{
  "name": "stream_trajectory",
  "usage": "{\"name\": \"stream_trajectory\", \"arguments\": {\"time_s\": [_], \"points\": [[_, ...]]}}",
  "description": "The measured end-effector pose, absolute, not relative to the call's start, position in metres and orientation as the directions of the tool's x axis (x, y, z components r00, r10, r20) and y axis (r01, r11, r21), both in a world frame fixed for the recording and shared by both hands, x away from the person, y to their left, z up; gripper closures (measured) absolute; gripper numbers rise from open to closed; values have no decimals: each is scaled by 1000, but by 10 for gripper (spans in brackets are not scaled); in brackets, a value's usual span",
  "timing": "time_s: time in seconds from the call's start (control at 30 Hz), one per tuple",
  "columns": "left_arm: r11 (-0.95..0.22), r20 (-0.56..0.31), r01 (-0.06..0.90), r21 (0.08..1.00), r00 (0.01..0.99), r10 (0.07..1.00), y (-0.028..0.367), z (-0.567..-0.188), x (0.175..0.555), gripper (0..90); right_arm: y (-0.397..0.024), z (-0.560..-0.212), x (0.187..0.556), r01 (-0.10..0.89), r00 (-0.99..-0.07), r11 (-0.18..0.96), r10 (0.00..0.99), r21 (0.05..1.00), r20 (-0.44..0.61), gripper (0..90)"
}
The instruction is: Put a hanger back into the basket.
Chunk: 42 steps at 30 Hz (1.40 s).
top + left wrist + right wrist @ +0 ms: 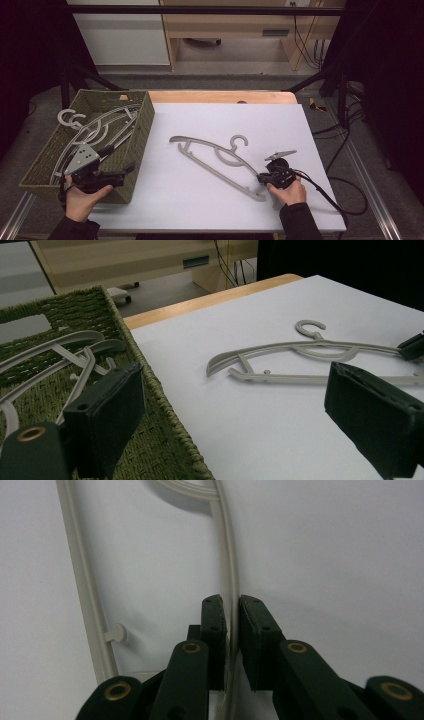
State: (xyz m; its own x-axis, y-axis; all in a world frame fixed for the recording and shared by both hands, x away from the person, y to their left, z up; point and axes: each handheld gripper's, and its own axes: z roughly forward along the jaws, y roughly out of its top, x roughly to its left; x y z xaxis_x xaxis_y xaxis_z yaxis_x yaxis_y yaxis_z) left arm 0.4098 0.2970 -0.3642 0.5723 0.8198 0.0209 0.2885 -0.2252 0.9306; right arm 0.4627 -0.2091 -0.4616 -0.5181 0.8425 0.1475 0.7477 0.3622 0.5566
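**Right jaws pinched on hanger arm, left spread at basket**

Right gripper [264, 176] low over the white table [210, 200], held level, pointing left, pads clamped on the upper arm of the grey hanger [220, 159] lying flat mid-table. Right hand [289, 192] wrapped behind, forearm entering from below. Left gripper [122, 172] spread wide, gripping nothing, aimed right across the near corner of the green basket [140, 135]; left hand [82, 197] beneath it.
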Motion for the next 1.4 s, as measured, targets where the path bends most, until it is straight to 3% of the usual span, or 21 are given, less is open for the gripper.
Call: {"name": "stream_trajectory", "arguments": {"time_s": [0.17,0.37,0.77,1.0,1.4], "points": [[-228,22,290,930,574,819,296,-364,410,89,-205,-463,461,734,-538,406,837,544,102,747],[-239,27,294,925,578,816,293,-366,411,89,-192,-459,461,746,-532,452,846,489,28,797],[-250,36,291,923,584,811,292,-366,410,89,-195,-456,465,795,-478,364,868,486,132,833],[-253,36,286,924,593,804,289,-363,408,88,-195,-444,461,746,-546,380,819,547,175,833],[-312,44,300,901,654,755,274,-350,404,72,-191,-413,443,607,-699,500,706,618,116,832]]}}
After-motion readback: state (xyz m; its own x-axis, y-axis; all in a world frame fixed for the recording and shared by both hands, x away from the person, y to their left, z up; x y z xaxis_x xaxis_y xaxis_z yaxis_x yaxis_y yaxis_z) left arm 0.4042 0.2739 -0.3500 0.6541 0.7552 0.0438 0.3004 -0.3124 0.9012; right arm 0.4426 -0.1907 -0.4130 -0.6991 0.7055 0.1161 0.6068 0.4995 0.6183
